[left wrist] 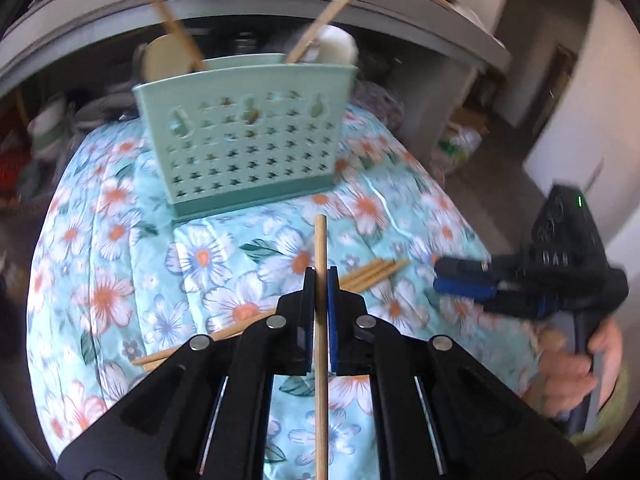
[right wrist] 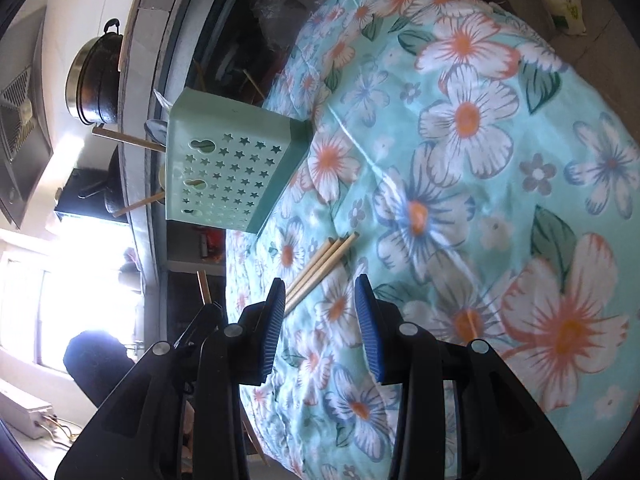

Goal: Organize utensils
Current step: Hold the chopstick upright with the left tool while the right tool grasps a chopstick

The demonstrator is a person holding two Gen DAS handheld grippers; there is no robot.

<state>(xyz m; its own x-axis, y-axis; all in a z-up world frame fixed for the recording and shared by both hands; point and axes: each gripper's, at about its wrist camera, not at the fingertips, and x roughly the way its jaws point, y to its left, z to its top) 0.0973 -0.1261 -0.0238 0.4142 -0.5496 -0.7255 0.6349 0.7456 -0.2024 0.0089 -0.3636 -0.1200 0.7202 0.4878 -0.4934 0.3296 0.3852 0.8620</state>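
Note:
My left gripper [left wrist: 320, 276] is shut on a single wooden chopstick [left wrist: 320, 320], which stands upright between the pads, lifted off the cloth. Ahead of it a mint-green perforated utensil holder [left wrist: 248, 136] stands on the flowered tablecloth [left wrist: 120, 240], with two chopsticks [left wrist: 172, 24] and pale spoons sticking out of its top. A bundle of several loose chopsticks [left wrist: 372, 274] lies on the cloth behind my left fingers. My right gripper [right wrist: 320, 300] is open just above that bundle of chopsticks [right wrist: 320, 266], nothing between its pads. The holder [right wrist: 228, 168] sits beyond it.
A grey shelf edge [left wrist: 280, 4] runs behind the holder, with bowls and clutter beneath it. A black pot [right wrist: 96, 80] stands on the counter. A person's hand [left wrist: 576, 364] grips the right tool [left wrist: 560, 272] at the cloth's right side. The cloth slopes off at its edges.

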